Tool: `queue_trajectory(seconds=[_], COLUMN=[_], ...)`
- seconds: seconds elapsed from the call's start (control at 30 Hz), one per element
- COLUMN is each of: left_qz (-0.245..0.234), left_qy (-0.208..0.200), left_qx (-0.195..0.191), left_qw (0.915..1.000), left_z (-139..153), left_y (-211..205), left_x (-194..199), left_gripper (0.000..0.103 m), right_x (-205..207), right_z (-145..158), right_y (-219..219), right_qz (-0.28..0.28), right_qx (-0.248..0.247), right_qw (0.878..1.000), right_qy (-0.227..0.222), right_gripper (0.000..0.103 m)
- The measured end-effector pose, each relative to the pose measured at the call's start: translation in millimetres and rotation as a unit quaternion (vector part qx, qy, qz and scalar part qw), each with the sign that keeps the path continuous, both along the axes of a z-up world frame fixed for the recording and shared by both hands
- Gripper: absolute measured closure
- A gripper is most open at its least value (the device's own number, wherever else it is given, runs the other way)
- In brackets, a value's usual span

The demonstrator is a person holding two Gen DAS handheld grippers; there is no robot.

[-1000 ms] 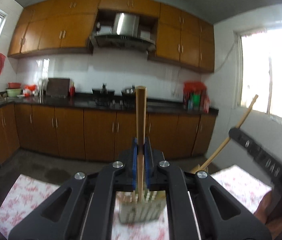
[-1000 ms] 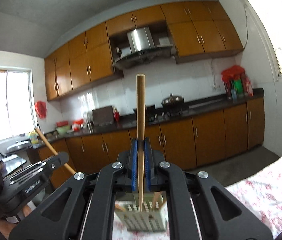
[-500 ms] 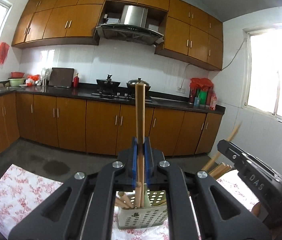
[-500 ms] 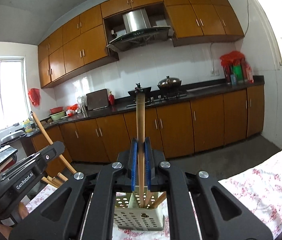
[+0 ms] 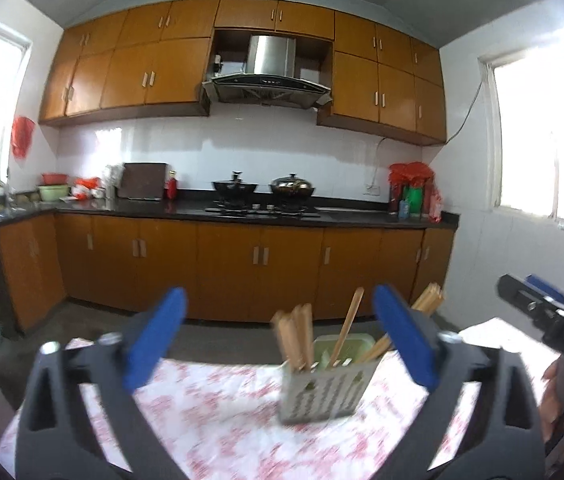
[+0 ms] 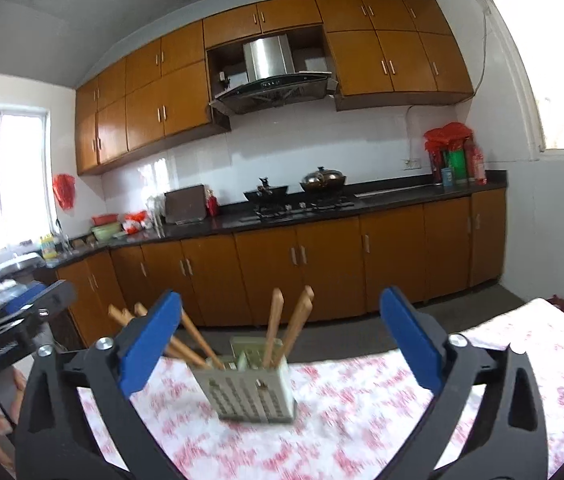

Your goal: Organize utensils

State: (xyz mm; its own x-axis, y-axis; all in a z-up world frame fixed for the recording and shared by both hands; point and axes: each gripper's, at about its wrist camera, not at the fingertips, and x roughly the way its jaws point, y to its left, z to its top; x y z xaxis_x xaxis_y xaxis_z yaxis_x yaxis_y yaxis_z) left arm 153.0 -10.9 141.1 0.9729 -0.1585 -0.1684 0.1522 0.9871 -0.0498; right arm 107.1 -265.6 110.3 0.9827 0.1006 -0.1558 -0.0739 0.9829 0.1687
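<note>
Tongs [image 5: 282, 336] opening over perforated holder [image 5: 328, 390] of wooden chopsticks [image 5: 298, 336].

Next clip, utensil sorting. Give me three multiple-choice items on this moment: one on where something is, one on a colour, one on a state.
1. Where does the utensil holder stand?
A. on the floral tablecloth
B. on the dark countertop
C. on the floor

2. What colour are the pads on the left gripper?
A. red
B. blue
C. green

3. How do the wooden utensils stand?
A. flat on the cloth
B. clamped in the right gripper
C. handles up inside the holder

Answers: 1 A, cloth lies under the holder in both views. 2 B, both pads are blue. 3 C, sticks rise from the holder while both grippers' jaws are opening with nothing between them.
</note>
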Motion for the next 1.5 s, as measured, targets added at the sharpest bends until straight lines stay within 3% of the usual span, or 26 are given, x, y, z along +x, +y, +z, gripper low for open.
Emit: queue_trajectory(seconds=[0.13, 0.3, 0.4, 0.57, 1.0, 1.5], left_qz=[0.025, 0.043, 0.053, 0.031, 0.044, 0.042], left_qy=[0.023, 0.052, 0.056, 0.074, 0.100, 0.105], left_qx=[0.022, 0.036, 0.065, 0.073, 0.051, 0.052], left_qw=[0.9992, 0.9971, 0.9949, 0.9941, 0.9927, 0.9922], left_z=[-29, -65, -85, -106, -122, -128], left_y=[11, 19, 15, 11, 16, 9], left_x=[-38, -68, -87, -109, -123, -132], left_gripper=[0.004, 0.004, 0.004, 0.004, 0.004, 0.004], right_x=[-24, -43, -49, -67, -102, -107], right_z=[-18, -51, -73, -99, -115, -119], right_y=[8, 21, 31, 39, 45, 40], right_qz=[-0.026, -0.029, -0.025, -0.023, -0.028, -0.040], right_qx=[-0.011, -0.034, -0.053, -0.042, -0.050, -0.049], right_qw=[0.999, 0.997, 0.992, 0.990, 0.991, 0.990], right_qy=[0.018, 0.068, 0.107, 0.132, 0.118, 0.127], right_gripper=[0.002, 0.002, 0.002, 0.002, 0.002, 0.002])
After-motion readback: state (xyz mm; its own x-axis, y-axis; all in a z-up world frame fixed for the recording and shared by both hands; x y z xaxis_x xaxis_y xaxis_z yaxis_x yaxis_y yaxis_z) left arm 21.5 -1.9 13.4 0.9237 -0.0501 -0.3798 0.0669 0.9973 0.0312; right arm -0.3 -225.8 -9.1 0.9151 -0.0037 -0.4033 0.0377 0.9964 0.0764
